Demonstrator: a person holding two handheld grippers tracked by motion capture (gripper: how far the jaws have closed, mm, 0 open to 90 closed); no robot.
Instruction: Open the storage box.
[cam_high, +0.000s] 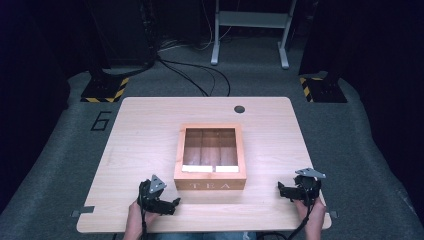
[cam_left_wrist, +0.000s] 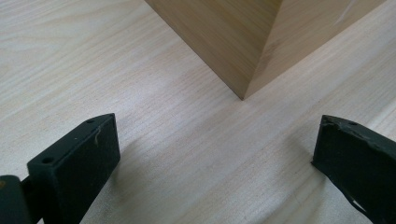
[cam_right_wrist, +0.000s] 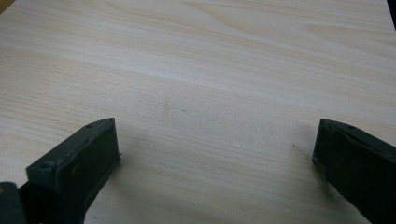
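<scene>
A pale wooden table (cam_high: 145, 130) carries a wooden tea box (cam_high: 210, 157) at its centre, lettered TEA, compartments visible through its top. Left gripper (cam_high: 168, 205) and right gripper (cam_high: 284, 190) flank the box, jaws spread. The left gripper view shows the box's near corner.

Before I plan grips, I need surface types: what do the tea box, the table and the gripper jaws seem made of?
The tea box looks like smooth, warm-toned wood, with grain on its walls and pale "TEA" lettering; its top looks like a clear pane, glass or plastic. The table shows pale printed-looking grain, likely laminate. The left gripper and right gripper have matte black jaws, probably plastic or rubber.
</scene>
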